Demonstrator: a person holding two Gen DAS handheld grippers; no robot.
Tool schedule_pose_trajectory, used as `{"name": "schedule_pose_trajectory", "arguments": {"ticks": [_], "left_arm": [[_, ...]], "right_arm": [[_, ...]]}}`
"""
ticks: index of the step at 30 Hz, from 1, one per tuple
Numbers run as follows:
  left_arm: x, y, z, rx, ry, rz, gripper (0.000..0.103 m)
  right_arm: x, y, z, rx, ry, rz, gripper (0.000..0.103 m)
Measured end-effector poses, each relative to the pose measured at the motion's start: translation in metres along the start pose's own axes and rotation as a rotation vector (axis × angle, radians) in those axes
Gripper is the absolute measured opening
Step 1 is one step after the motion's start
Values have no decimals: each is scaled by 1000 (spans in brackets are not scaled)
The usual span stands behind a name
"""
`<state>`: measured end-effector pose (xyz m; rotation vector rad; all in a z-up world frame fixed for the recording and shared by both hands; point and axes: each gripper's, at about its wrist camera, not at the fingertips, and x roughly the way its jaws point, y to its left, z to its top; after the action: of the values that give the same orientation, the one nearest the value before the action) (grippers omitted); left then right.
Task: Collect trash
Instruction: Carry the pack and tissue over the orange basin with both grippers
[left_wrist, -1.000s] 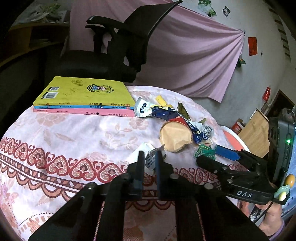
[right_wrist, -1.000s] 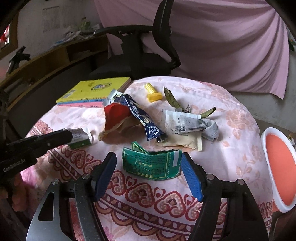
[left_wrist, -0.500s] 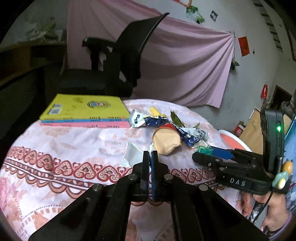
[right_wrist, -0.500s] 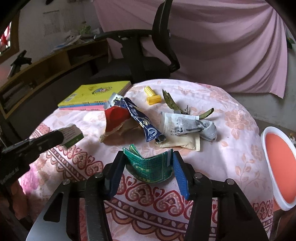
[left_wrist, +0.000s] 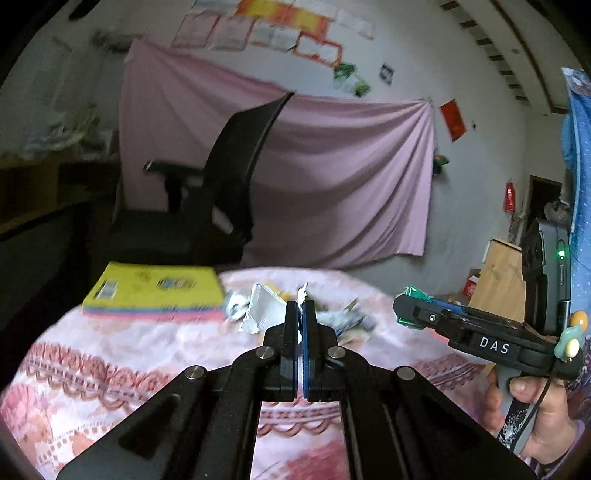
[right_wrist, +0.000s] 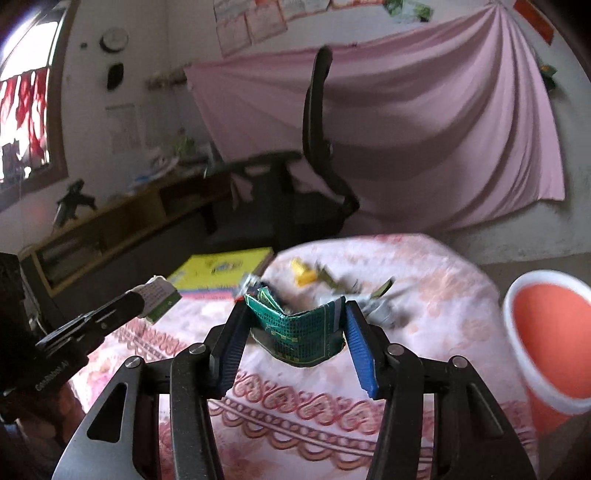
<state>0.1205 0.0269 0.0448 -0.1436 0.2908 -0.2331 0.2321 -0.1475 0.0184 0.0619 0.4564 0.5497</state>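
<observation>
My left gripper (left_wrist: 300, 308) is shut on a small white and silver wrapper (left_wrist: 263, 307), held above the table; the right wrist view shows the same wrapper (right_wrist: 159, 295) at its tip. My right gripper (right_wrist: 295, 314) is shut on a crumpled green wrapper (right_wrist: 299, 334), bowed between the blue pads and lifted off the cloth. From the left wrist view the right gripper (left_wrist: 406, 312) sits at the right with a person's hand under it. More trash lies in a blurred pile (right_wrist: 369, 299) mid-table, with a yellow piece (right_wrist: 303, 274) behind it.
A round table in a pink floral cloth (right_wrist: 303, 406) carries a stack of books with a yellow cover (left_wrist: 155, 291) at the back left. A red bin with a white rim (right_wrist: 546, 332) stands at the table's right. A black office chair (right_wrist: 314, 177) is behind the table.
The right jaws have shut on the green wrapper and the left jaws on the white one. Both grippers have then risen off the table with them, and both views tilt upward.
</observation>
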Motion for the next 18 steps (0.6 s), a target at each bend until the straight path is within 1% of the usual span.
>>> {"name": "schedule_pose_trajectory", "arguments": {"ticks": [5, 7, 9, 12, 14, 17, 18], "left_arm": [[15, -34, 17, 59, -18, -44, 0], [28, -52, 23, 75, -11, -76, 0], [44, -69, 29, 79, 13, -119, 0], [69, -100, 35, 82, 52, -187, 0], [83, -117, 37, 83, 69, -220, 0], [109, -145, 42, 67, 105, -270, 0], [112, -150, 43, 62, 112, -280, 0]], "right_arm": [[-37, -24, 13, 1, -125, -61, 50], [-48, -37, 16, 6, -162, -104, 50], [-59, -51, 17, 8, -196, -149, 50], [-71, -74, 17, 36, -233, -208, 50], [-78, -96, 15, 70, -254, -256, 50], [-86, -121, 12, 98, -262, -322, 50], [-88, -132, 10, 118, -262, -341, 50]]}}
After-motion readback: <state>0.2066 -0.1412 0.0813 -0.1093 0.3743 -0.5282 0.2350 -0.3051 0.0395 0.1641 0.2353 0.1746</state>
